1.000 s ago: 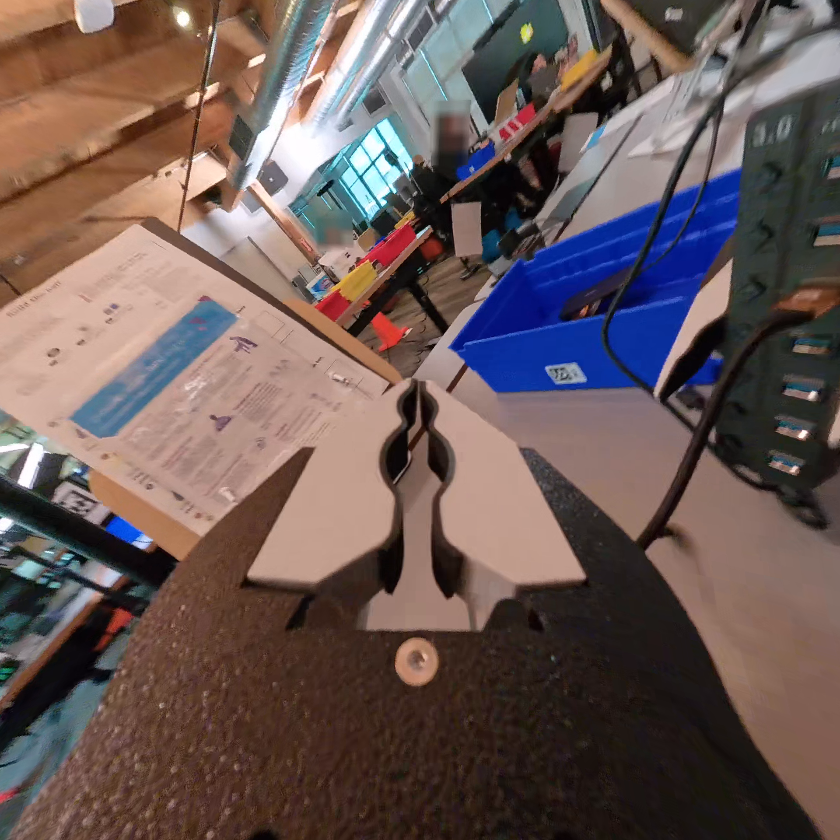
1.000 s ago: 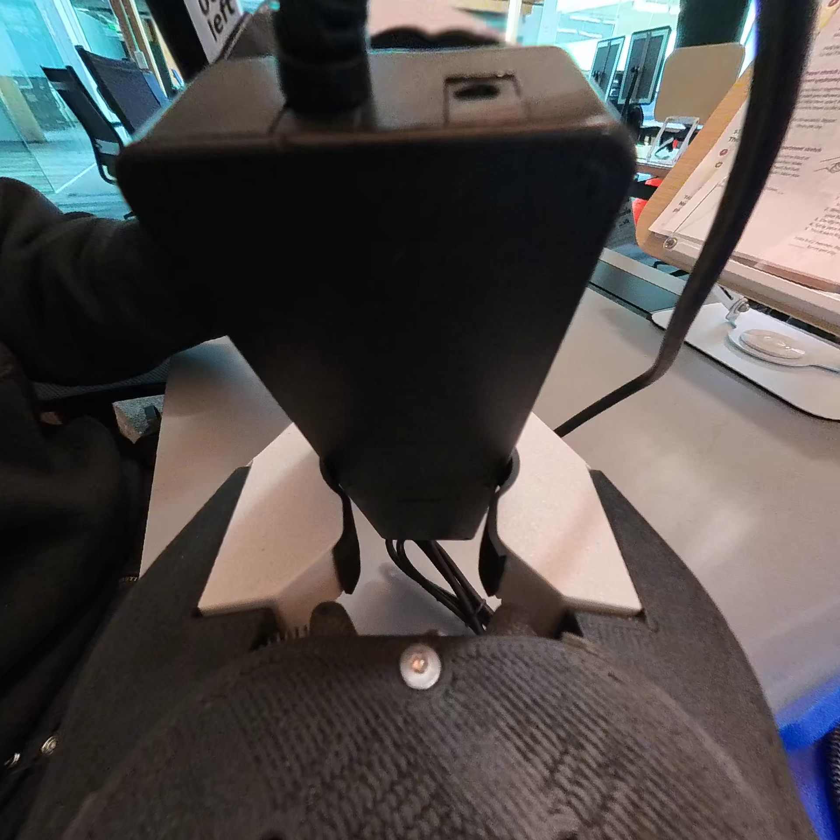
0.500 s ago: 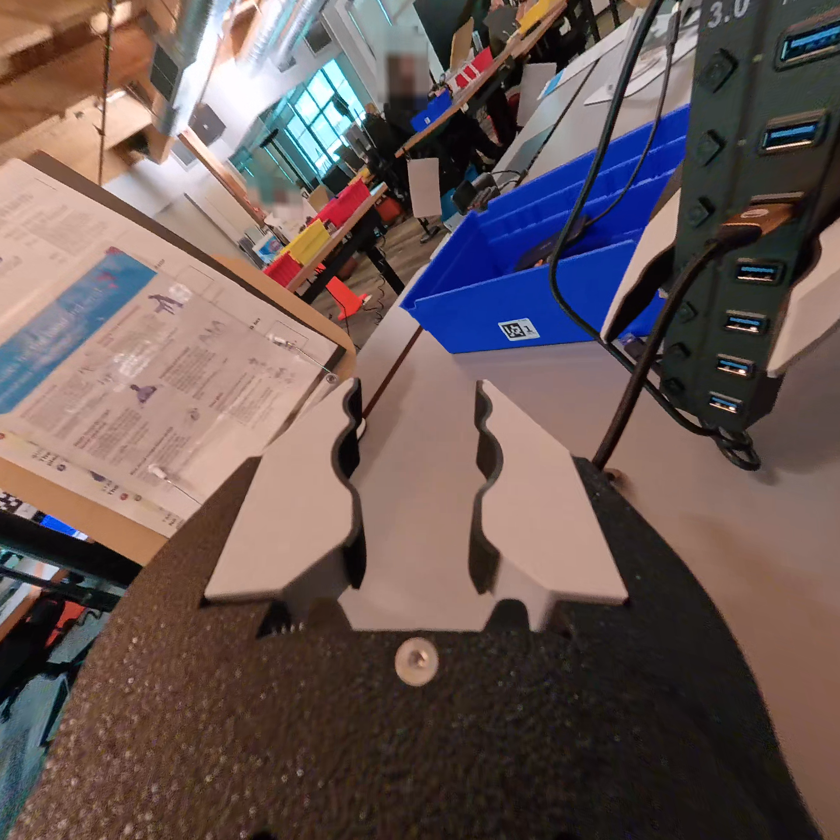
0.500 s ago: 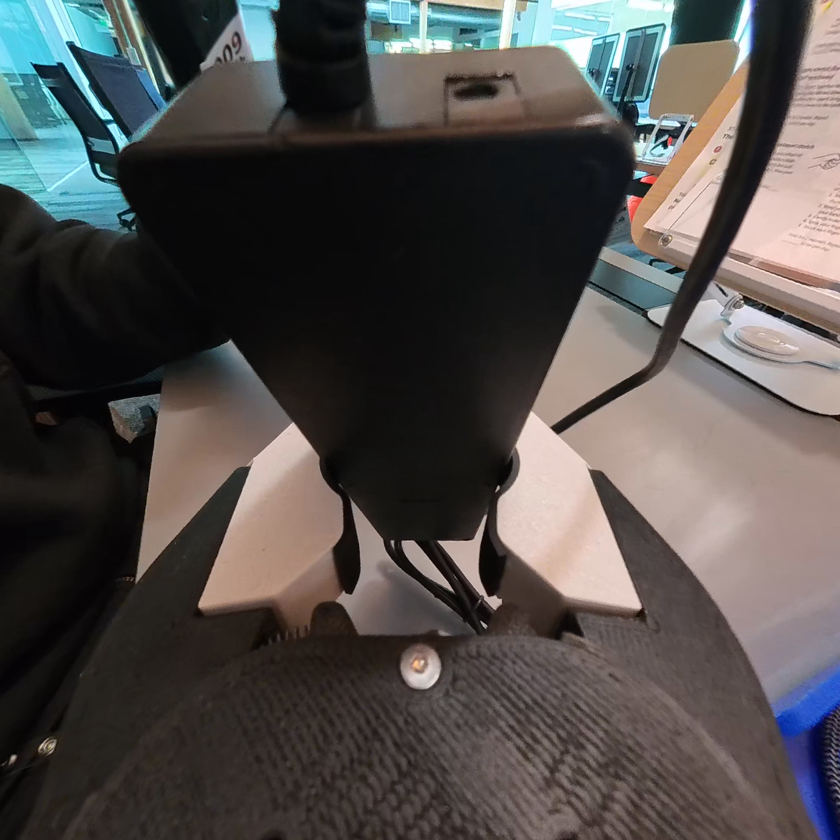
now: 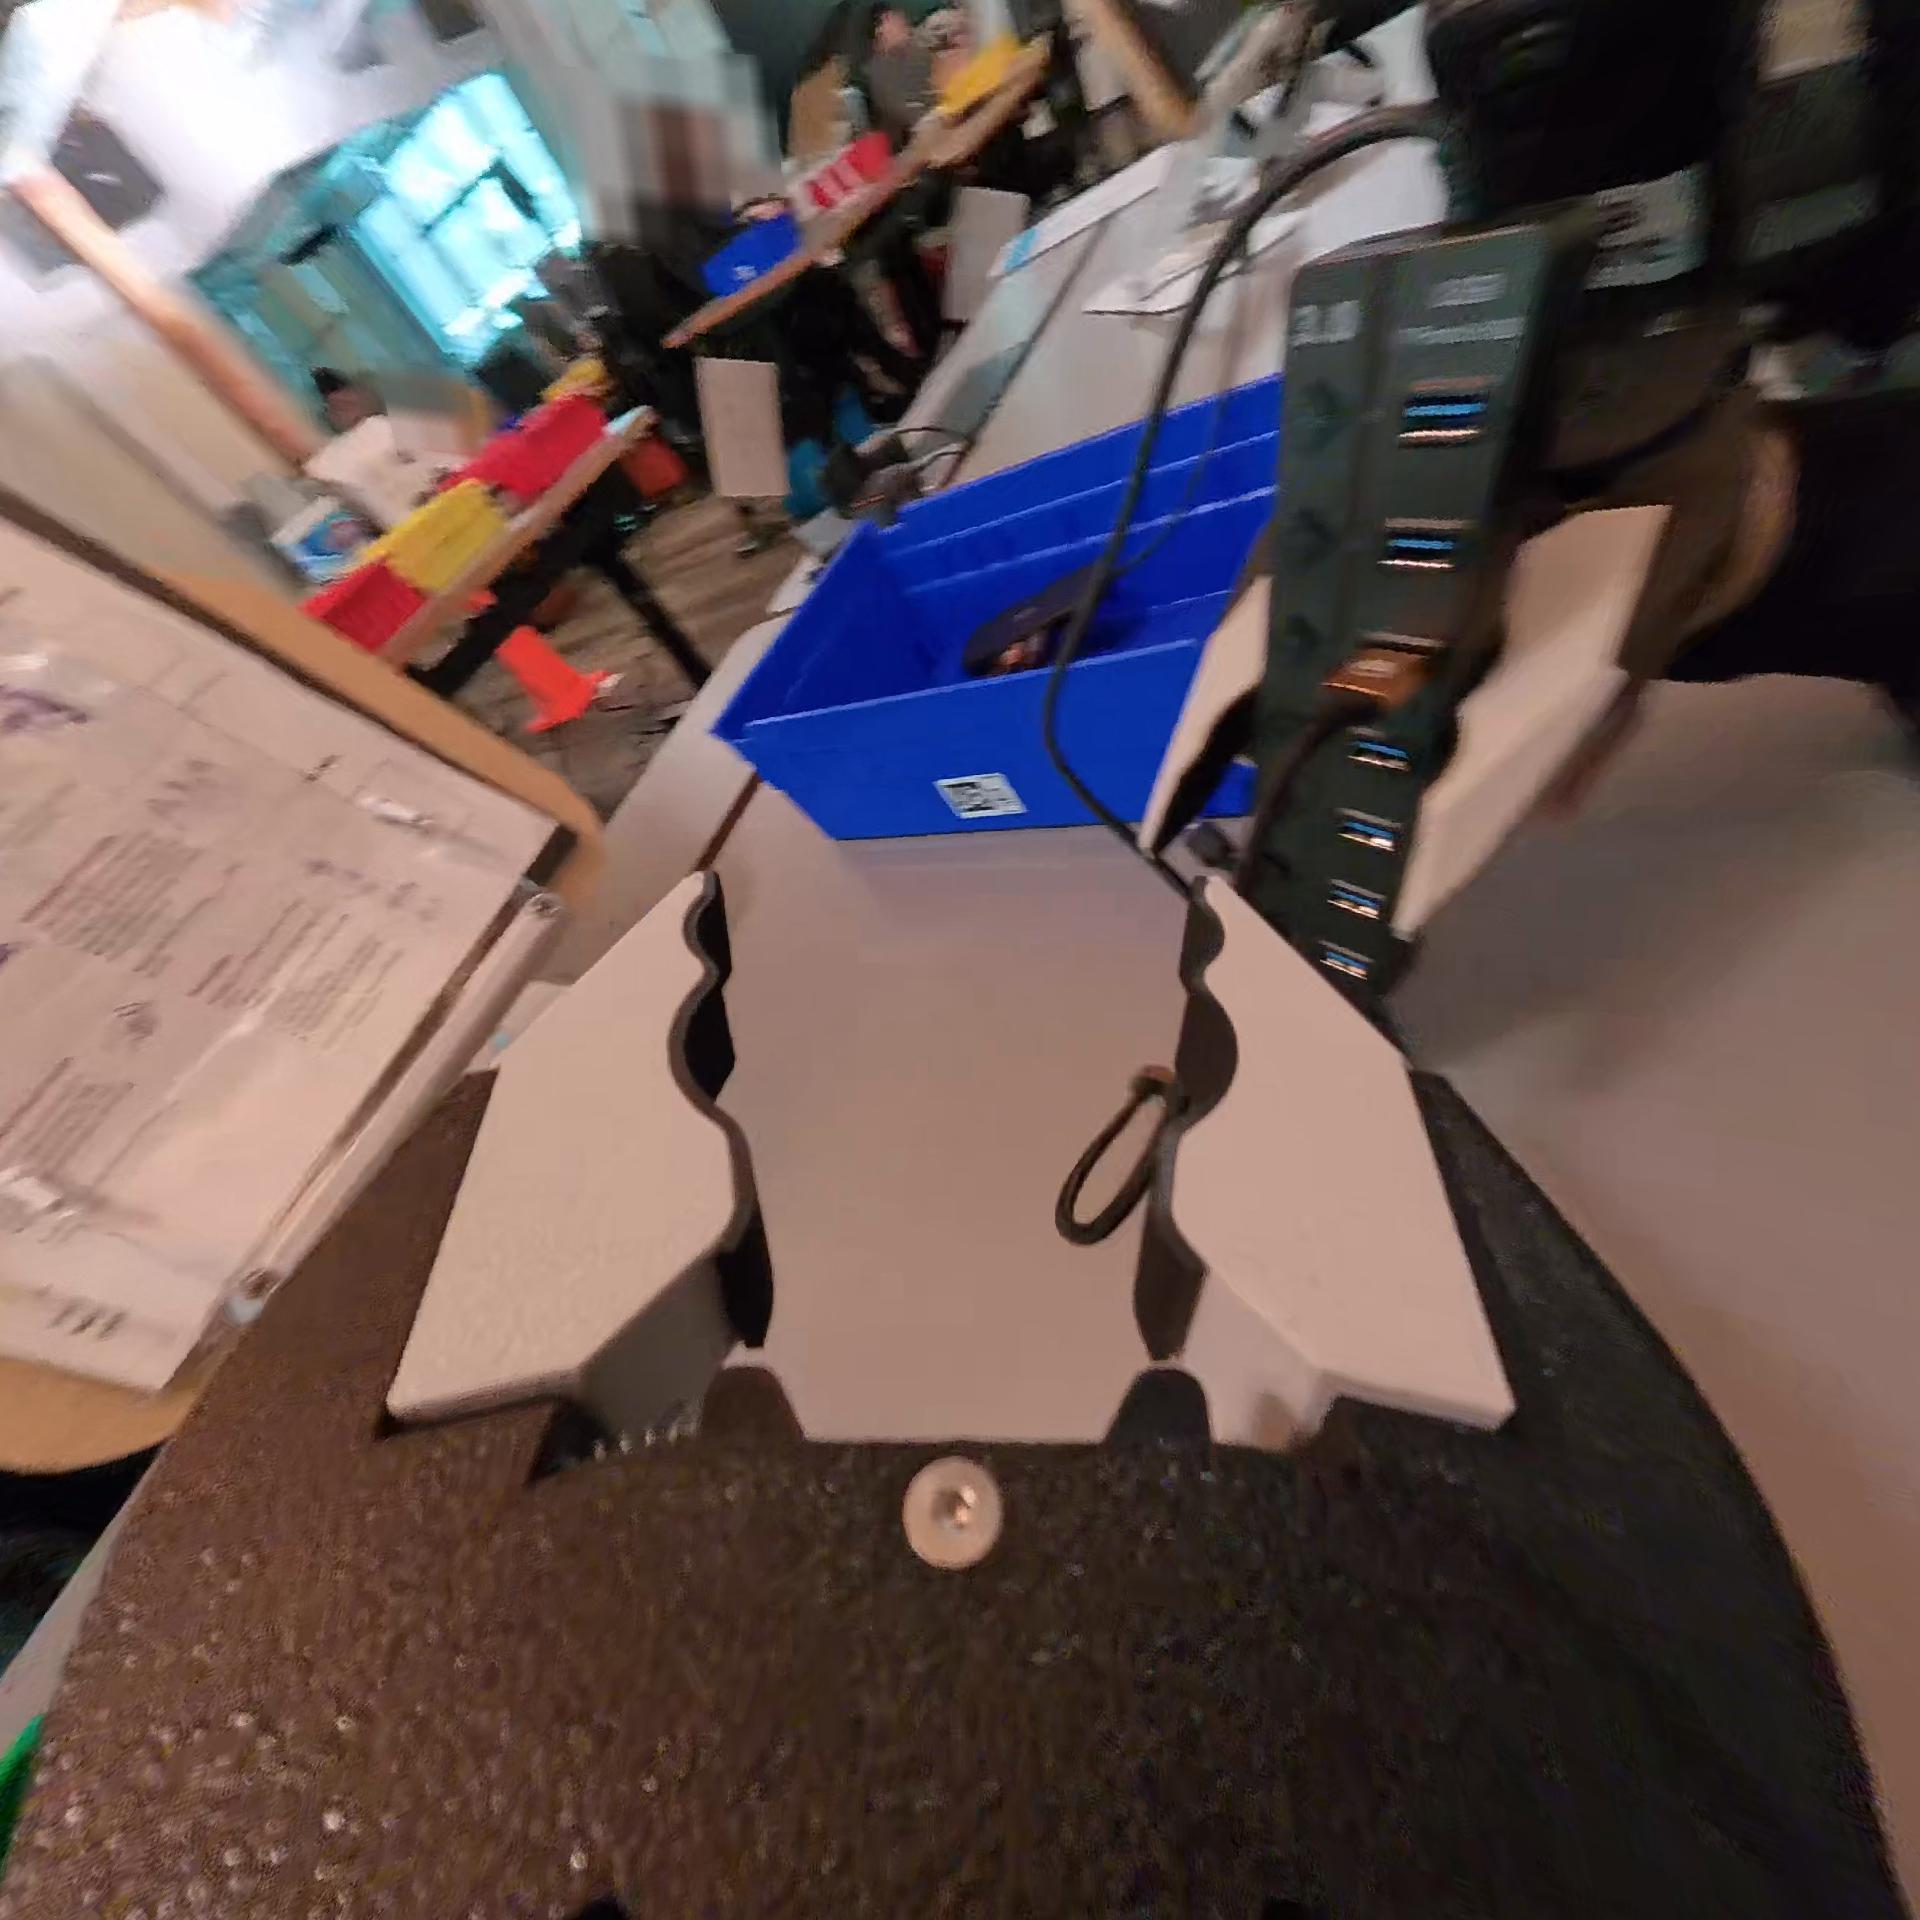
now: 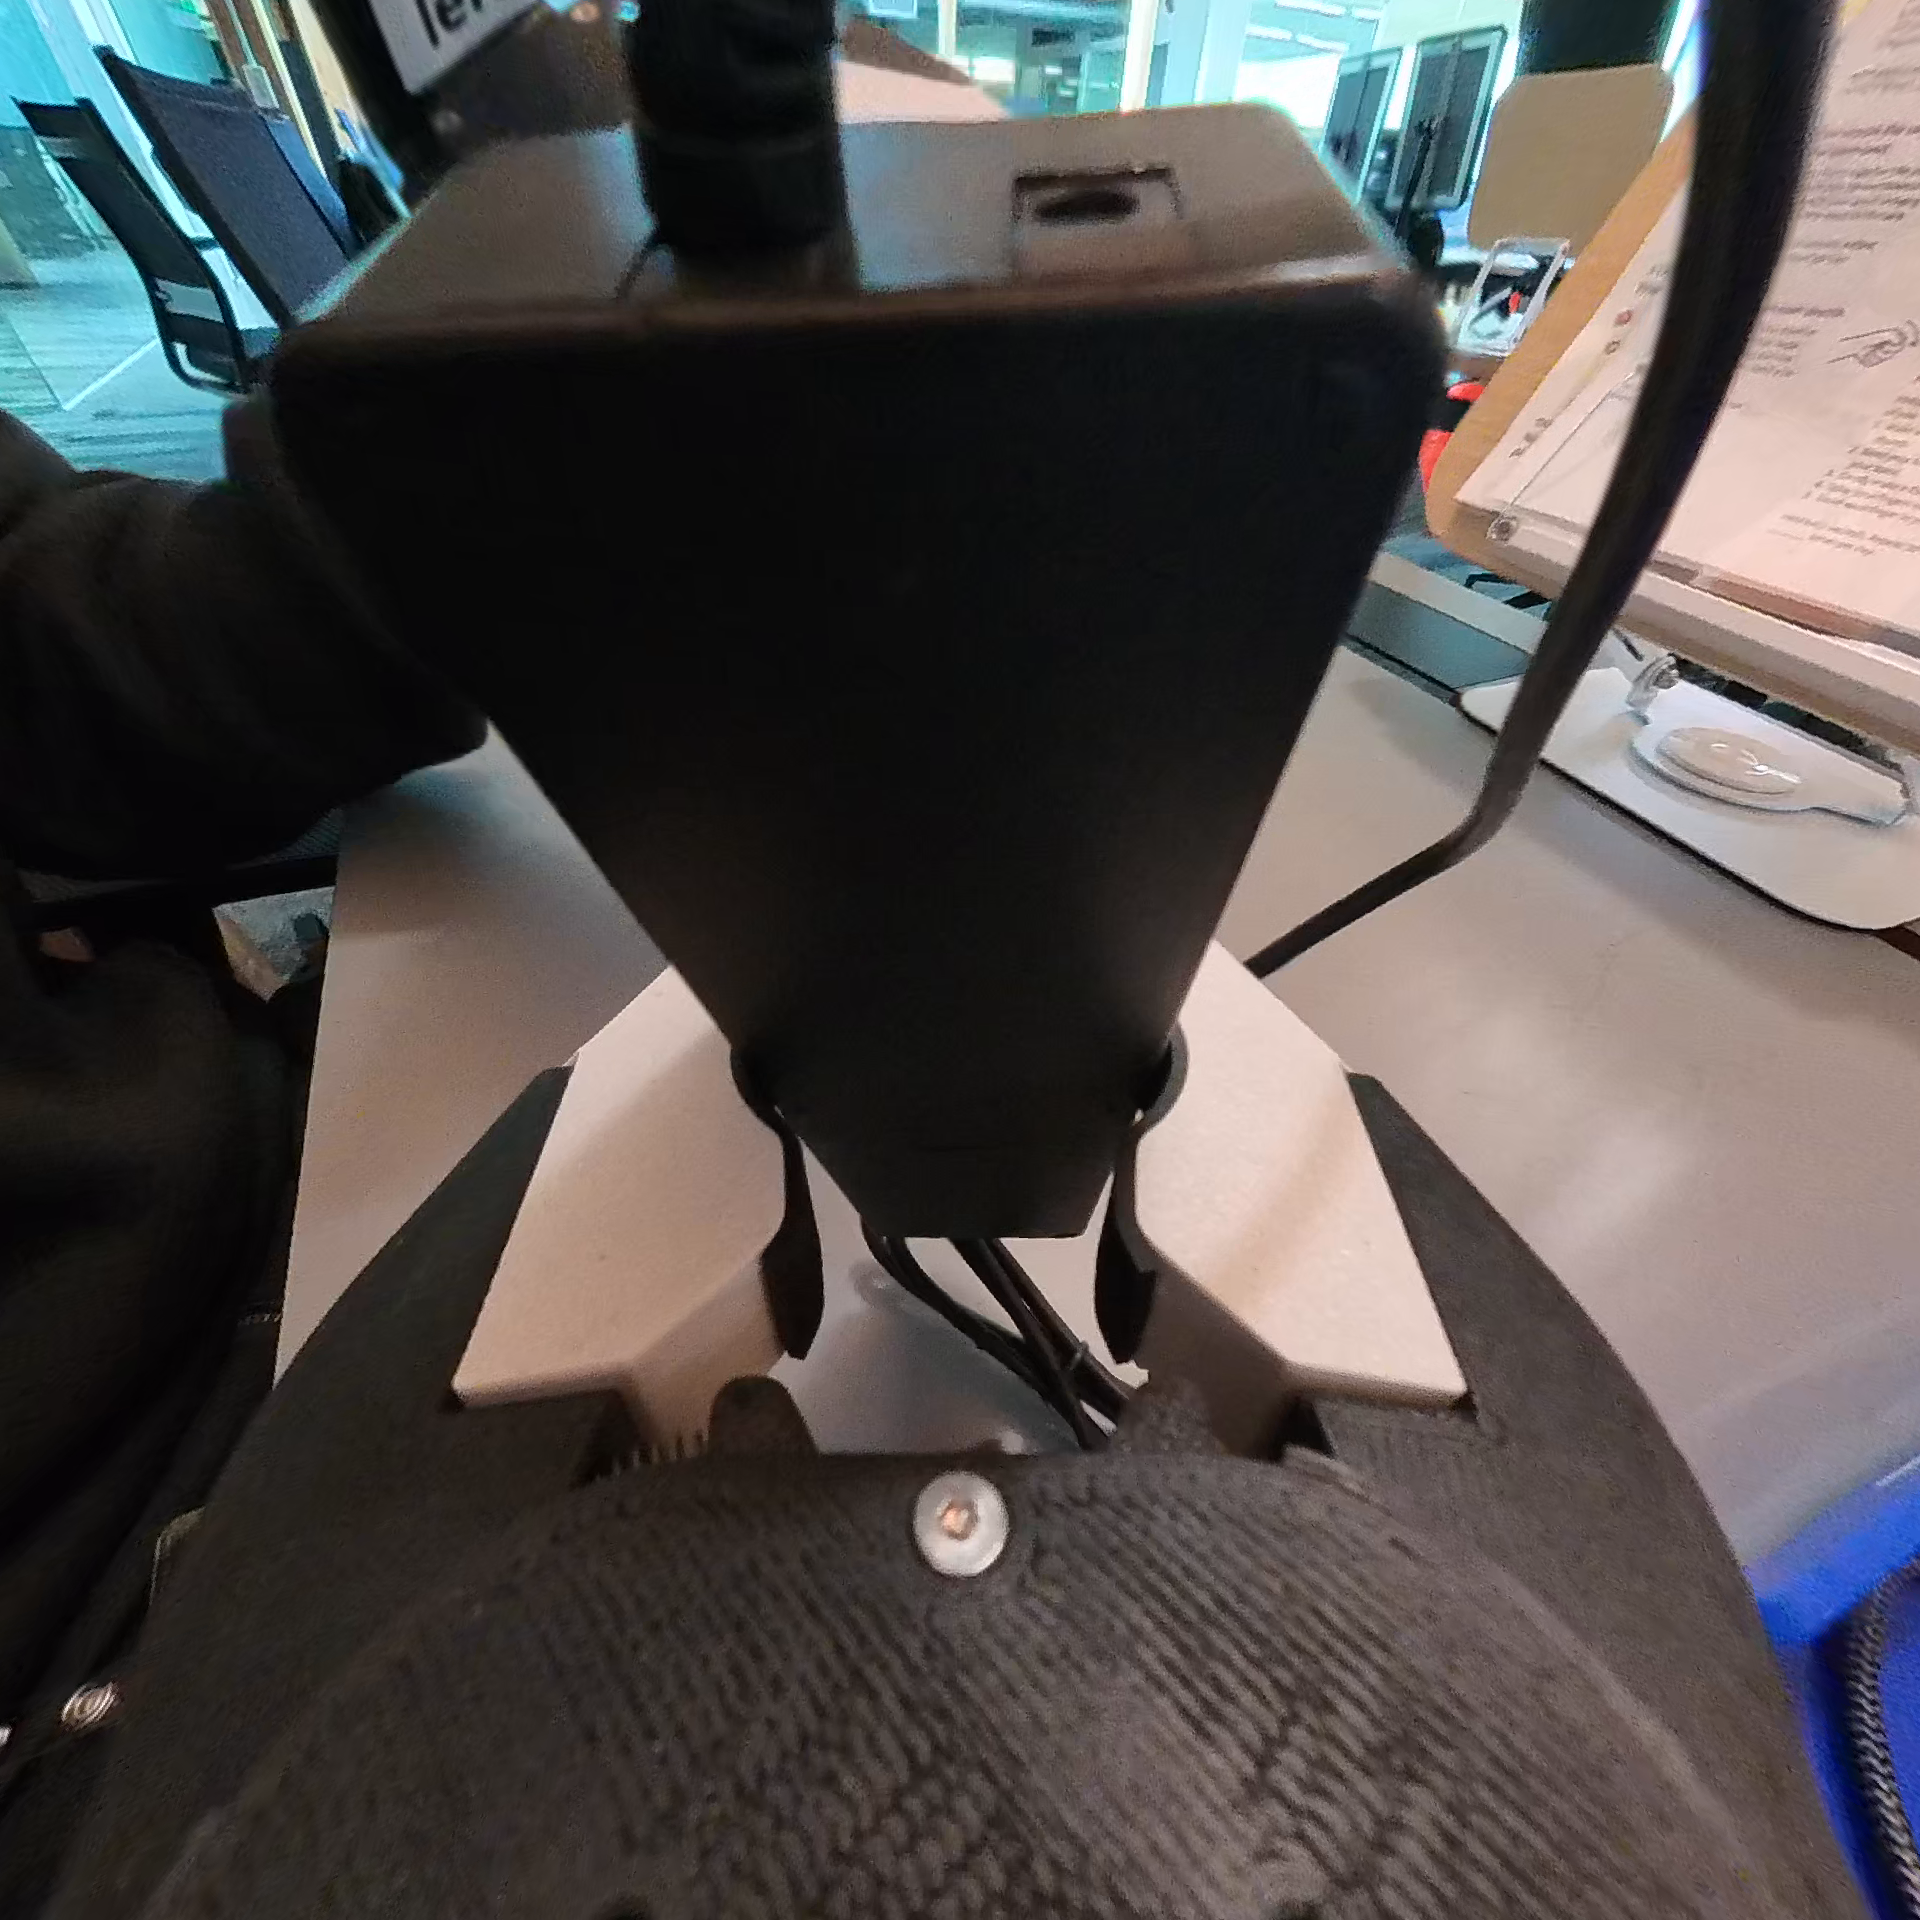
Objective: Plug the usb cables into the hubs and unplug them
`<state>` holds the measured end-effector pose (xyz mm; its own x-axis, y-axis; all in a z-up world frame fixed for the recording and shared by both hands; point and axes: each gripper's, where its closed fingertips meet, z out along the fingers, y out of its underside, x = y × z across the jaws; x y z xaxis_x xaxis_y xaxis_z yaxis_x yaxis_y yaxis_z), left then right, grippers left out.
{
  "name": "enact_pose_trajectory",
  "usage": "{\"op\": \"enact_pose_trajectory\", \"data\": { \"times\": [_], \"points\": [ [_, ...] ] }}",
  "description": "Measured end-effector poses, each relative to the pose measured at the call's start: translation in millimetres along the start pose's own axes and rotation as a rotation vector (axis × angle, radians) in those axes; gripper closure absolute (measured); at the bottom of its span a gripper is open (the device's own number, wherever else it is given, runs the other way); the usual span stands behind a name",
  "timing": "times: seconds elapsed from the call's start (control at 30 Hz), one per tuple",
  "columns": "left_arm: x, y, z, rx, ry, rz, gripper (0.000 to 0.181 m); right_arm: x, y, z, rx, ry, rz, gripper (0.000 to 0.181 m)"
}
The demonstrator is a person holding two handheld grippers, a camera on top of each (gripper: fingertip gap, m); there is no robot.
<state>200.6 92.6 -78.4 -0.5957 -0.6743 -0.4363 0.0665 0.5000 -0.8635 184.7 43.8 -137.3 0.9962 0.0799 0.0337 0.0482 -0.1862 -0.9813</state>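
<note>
Left gripper [image 5: 951, 1049] is wide open, nothing between its fingers; it hovers over the grey tabletop [image 5: 1621, 1091]. A small loop of black cable [image 5: 1112, 1174] lies on the tabletop just inside its right finger [image 5: 1320, 1164]; contact cannot be told.

Right gripper [image 6: 961, 1184] is clamped on the lower end of the black usb hub [image 6: 883, 644], held upright; thin black wires hang out below the hub between the fingers. In the left wrist view the same hub [image 5: 1392, 582] sits at 2 o'clock, its blue ports facing the camera, pinched between the right gripper's pale fingers [image 5: 1527, 686]. One brown-tipped usb plug [image 5: 1377, 675] is seated in a middle port, its cable dropping toward the tabletop.

Blue bin [image 5: 935, 748] at 12 o'clock behind the left gripper; printed sheet on a stand [image 5: 208, 935] at 9 o'clock.

Versus half a second earlier: the left gripper has spread much wider, and the cable loop now shows between its fingers. The right gripper's hold on the hub is unchanged.
</note>
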Motion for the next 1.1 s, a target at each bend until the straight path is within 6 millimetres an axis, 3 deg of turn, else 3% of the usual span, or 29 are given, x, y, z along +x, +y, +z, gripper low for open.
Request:
{"op": "enact_pose_trajectory", "data": {
  "times": [0.2, 0.3, 0.4, 0.53, 0.73, 0.87, 1.1],
  "points": [
    [24, -23, -20, 0.09, 0.311, -0.074, 0.098, -2, -9, -7, 0.051, -0.018, 0.001, 0.12],
    [40, -25, -8, 0.131, 0.452, -0.135, 0.102, -7, -14, -5, 0.08, -0.044, 0.007, 0.12],
    [54, -25, 9, 0.201, 0.512, -0.174, 0.105, -11, -16, -2, 0.09, -0.063, 0.01, 0.12],
    [70, -27, 16, 0.287, 0.552, -0.184, 0.115, -12, -17, -4, 0.1, -0.071, 0.014, 0.12],
    [67, -20, 17, 0.355, 0.513, -0.219, 0.139, -8, -20, -10, 0.129, -0.066, 0.026, 0.119],
    [55, -17, 7, 0.471, 0.447, -0.28, 0.181, -11, -29, -15, 0.193, -0.099, 0.053, 0.119],
    [50, -21, -5, 0.597, 0.429, -0.332, 0.181, -15, -23, -5, 0.171, -0.121, 0.062, 0.119]
  ]
}}
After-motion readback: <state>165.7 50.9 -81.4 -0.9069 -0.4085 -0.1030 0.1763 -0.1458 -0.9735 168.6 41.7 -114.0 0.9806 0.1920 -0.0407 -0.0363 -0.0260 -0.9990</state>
